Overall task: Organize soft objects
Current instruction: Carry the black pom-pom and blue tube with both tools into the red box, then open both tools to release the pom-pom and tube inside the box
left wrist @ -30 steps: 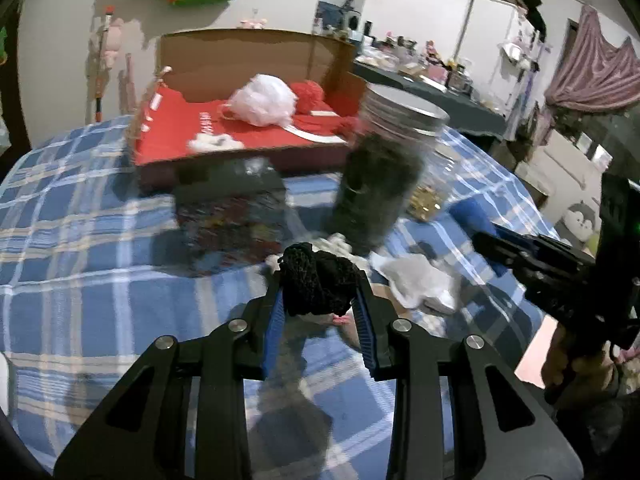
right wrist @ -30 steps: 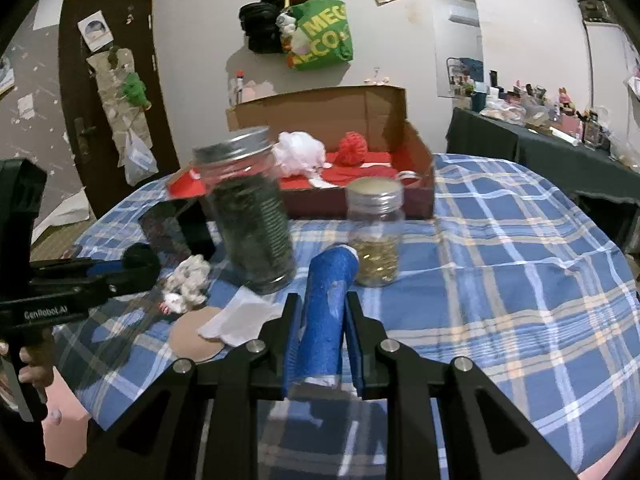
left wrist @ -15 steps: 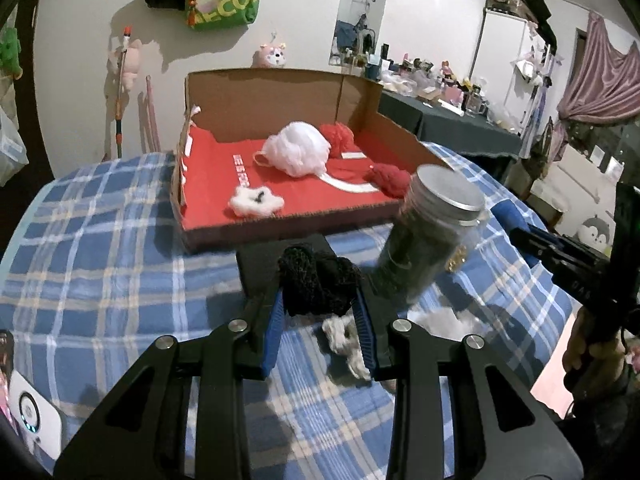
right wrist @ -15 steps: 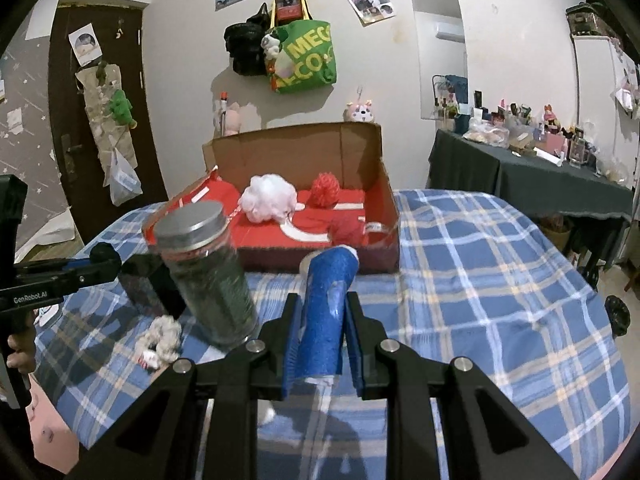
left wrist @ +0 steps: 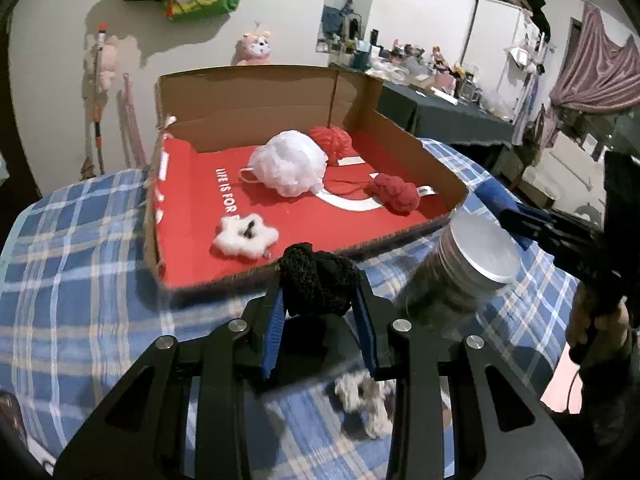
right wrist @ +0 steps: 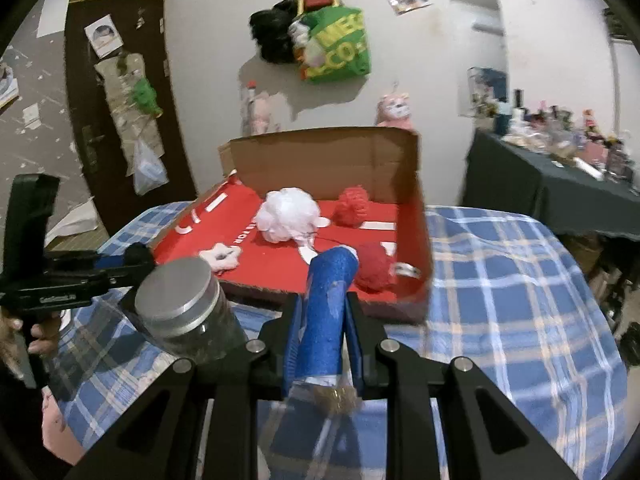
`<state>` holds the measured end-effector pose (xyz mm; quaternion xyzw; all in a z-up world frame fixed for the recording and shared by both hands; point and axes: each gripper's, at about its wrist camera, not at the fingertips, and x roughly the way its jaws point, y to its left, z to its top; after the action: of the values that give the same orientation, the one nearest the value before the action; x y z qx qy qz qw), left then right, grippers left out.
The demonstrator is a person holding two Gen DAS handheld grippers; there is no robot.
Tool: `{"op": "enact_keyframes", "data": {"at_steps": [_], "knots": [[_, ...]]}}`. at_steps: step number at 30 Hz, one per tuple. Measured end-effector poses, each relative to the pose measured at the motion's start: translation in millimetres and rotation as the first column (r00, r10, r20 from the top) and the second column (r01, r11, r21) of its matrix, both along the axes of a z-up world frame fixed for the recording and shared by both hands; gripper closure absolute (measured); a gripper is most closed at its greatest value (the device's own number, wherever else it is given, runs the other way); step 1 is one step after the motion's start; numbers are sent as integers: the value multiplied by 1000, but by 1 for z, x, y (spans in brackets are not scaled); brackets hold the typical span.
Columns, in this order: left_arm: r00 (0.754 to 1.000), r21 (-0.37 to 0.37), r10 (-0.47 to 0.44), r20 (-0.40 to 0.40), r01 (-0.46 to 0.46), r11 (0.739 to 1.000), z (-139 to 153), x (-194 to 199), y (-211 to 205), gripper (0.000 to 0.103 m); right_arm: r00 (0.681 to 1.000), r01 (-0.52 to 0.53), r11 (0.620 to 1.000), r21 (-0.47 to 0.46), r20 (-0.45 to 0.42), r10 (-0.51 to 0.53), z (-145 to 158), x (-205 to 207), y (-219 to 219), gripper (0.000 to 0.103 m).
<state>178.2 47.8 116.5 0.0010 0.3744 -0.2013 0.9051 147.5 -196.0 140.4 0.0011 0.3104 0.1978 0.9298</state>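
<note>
Blue foam roll [right wrist: 330, 312] sits clamped in my right gripper [right wrist: 323, 332], its long axis running forward along the fingers, far end tipped up toward the cardboard box [right wrist: 400, 160]. My left gripper [left wrist: 320, 300] is closed on a black mesh puff [left wrist: 318, 284], a rounded wad with no clear long axis, held just short of the box's near wall. Both are held above the table [left wrist: 80, 240] with its blue plaid cloth. Inside the box, on the red lining, lie a white puff [left wrist: 288, 166], a red puff [left wrist: 334, 142], a dark red knitted piece [left wrist: 394, 194] and a small white star-shaped scrunchie [left wrist: 245, 236]. A lidded jar [left wrist: 460, 272] stands between my grippers, and what may be a whitish scrunchie [left wrist: 362, 396], blurred, lies on the cloth below.
</note>
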Motion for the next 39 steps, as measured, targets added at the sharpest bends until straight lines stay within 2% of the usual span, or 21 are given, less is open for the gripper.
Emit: {"op": "enact_keyframes", "data": {"at_steps": [3,9,17,26,33,39], "knots": [[998,11,-44,-33,45,999,3,23,-7,73,997,-65,998,-2,-36,65,5,25,6,80],[989,62,-109,-100,116,991,2,65,-26,73,976,-191,979,-70,-116,183,7,78,27,80],[960,127,-161,-230,193,973,-21,119,-48,73,913,-312,944,-108,-309,266,-20,144,51,80],[930,202,-170,-325,244,949,-51,150,-66,73,869,-373,905,-206,-420,263,-53,168,74,80],[915,225,-175,-363,268,937,-61,156,-72,73,850,-391,891,-230,-461,254,-64,178,77,79],[913,240,-172,-369,273,932,-63,159,-75,72,838,-402,886,-231,-483,254,-68,184,75,79]]}}
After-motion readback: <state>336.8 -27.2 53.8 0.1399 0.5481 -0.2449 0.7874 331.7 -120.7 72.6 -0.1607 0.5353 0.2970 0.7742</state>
